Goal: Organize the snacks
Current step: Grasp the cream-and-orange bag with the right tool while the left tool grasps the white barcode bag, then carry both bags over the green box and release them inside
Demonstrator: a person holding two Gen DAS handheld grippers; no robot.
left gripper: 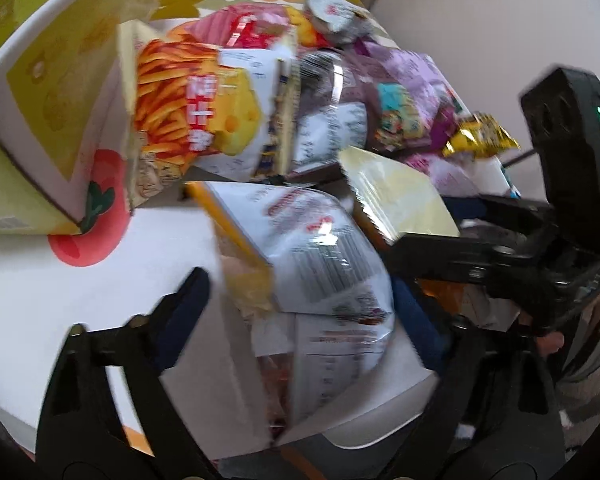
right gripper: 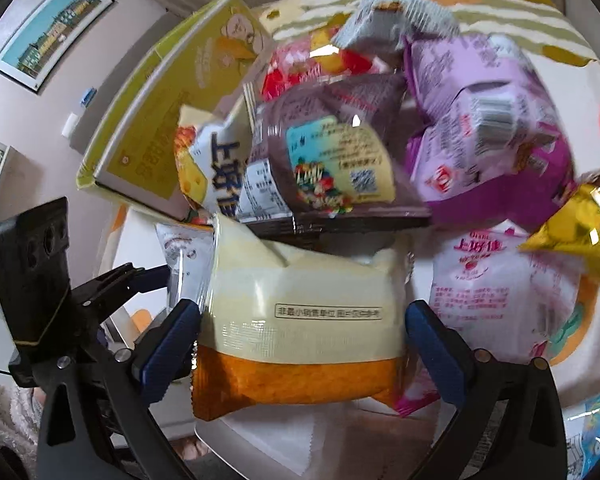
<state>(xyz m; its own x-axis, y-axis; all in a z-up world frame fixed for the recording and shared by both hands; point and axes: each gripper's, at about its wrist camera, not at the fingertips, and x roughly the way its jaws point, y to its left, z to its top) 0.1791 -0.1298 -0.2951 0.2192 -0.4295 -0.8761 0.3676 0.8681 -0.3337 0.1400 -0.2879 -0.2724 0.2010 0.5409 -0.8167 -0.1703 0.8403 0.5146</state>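
Found a loose heap of snacks spread across the white tabletop [left gripper: 100,280], printed with a red tomato beside a tilted yellow box [left gripper: 52,80]. Leaned against that box: a bag of cheese sticks [left gripper: 188,112], with a brown packet [right gripper: 332,152] and purple bags [right gripper: 480,128] piled behind it and a gold wrapper [right gripper: 572,232] off at the heap's edge. Pointed the left hand-held gripper [left gripper: 300,284] steeply down over a white packet [left gripper: 324,248] – jaws open around it, the nearer blue pad [left gripper: 188,300] clear of the packet's edge with bare tabletop between, the other pad mostly hidden behind the packet. Set the right hand-held gripper [right gripper: 303,308] on a cream-and-orange packet [right gripper: 308,280] at the front of the heap – closed on it, one blue pad against each side. Lay just under the brown packet's lower edge, that cream-and-orange one, with a pink-and-white packet [right gripper: 496,276] beside it. Blurred throughout, so left the small print unread.
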